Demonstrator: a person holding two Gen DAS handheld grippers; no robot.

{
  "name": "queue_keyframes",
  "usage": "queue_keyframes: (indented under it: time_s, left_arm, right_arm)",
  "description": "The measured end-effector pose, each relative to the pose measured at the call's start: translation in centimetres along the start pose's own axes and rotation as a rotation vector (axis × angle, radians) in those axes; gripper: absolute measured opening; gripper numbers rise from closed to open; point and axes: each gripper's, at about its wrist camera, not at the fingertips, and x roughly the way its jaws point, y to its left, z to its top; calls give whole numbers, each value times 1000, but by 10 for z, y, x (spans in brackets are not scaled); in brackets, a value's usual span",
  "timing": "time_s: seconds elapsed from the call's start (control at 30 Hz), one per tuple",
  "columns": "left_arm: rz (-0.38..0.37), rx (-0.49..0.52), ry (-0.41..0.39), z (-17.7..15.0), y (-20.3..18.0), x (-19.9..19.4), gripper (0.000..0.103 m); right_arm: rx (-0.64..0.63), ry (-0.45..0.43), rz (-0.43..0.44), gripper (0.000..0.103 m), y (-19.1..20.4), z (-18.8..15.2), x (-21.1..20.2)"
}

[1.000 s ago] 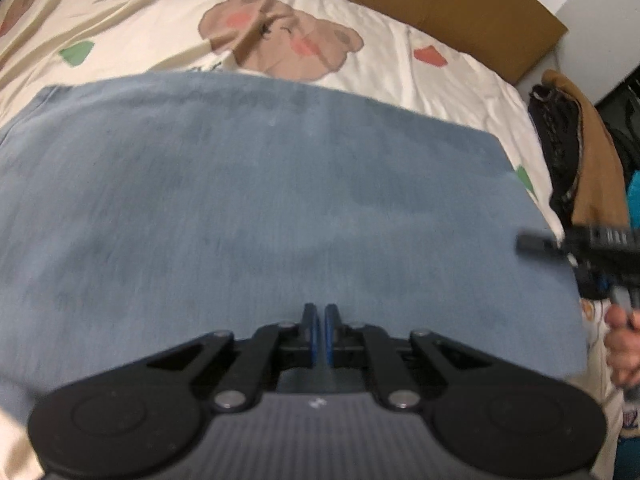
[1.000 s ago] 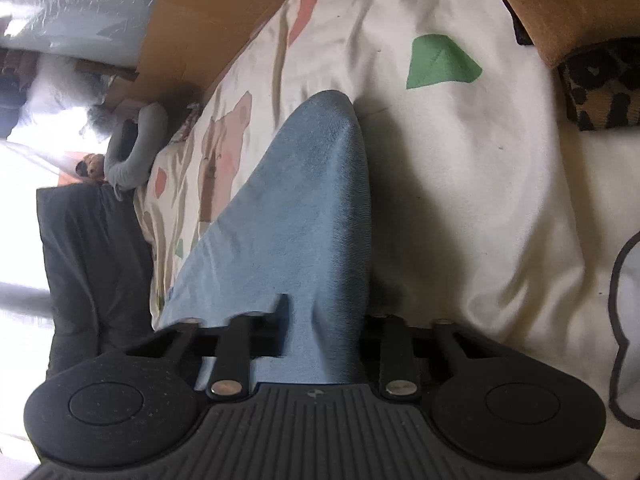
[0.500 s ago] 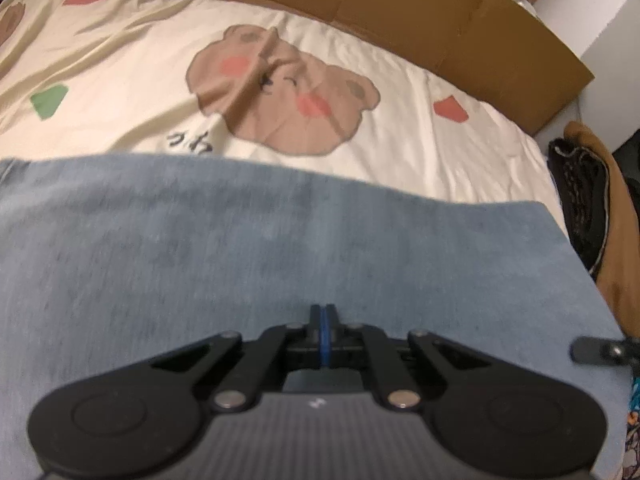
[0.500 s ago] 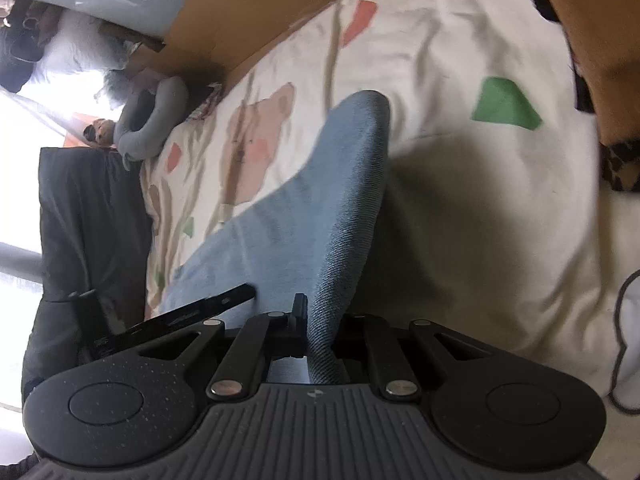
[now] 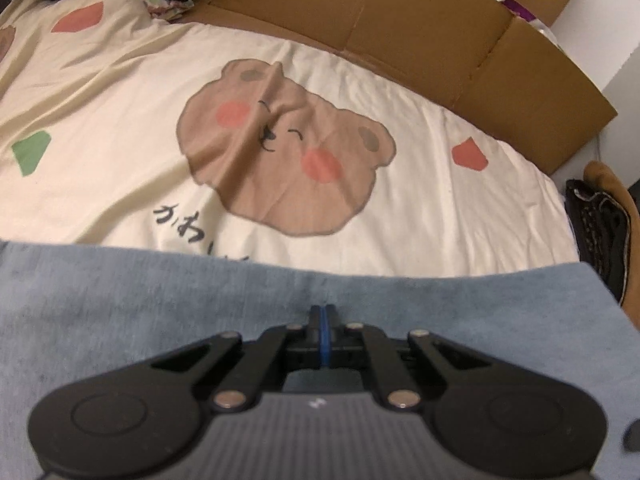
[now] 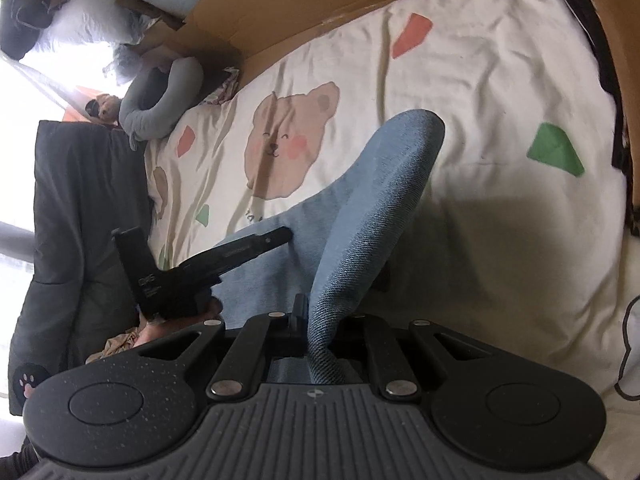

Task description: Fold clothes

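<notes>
- Your left gripper (image 5: pixel 324 314) has its jaws pressed together, blue pads meeting; it sits over the cloth (image 5: pixel 160 312). You cannot tell from this view whether any fabric is pinched between them.
- Cloth: blue, denim-like weave, plain, no seams or buttons in sight. In the left view it spreads flat and wide across the lower frame, its far edge running nearly straight across the sheet (image 5: pixel 400 92).
- Your right gripper (image 6: pixel 320 320) is clamped on the cloth (image 6: pixel 372 208); the fabric rises from the jaws as a rounded, doubled-over fold, its tip curling over the sheet.
- The fold throws a dark shadow on the sheet to its right.
- In the right view, your left gripper shows as a black bar with its tip against the blue fabric, a hand (image 6: pixel 176 320) behind it.
- Sheet: cream, printed with a bear face (image 5: pixel 284 164), red and green patches, some black script partly under the cloth's edge.
- Cardboard (image 5: pixel 400 28) lines the far edge of the bed.
- A grey pillow (image 6: pixel 160 100) lies at the sheet's corner.
</notes>
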Motion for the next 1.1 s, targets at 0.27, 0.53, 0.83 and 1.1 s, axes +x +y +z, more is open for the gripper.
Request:
queue_keyframes:
  time_s: [0.27,0.53,0.83,1.1]
  left_arm:
    - [-46,32,6,6,7,-5,4]
    - [-78,-35,-32,9,28,-31,30]
    - [-61,-117,-93,-52,80,-114,41]
    - [13,-224,-136,-95,119,-177,45]
  right_arm:
    - [-77,41,-62,6,51,10,-5]
    - [-165,97,-128,6,99,24,-2]
    - [-222,151,-207,6,150,38,9]
    - [-282,200,-247,7,197,42,33]
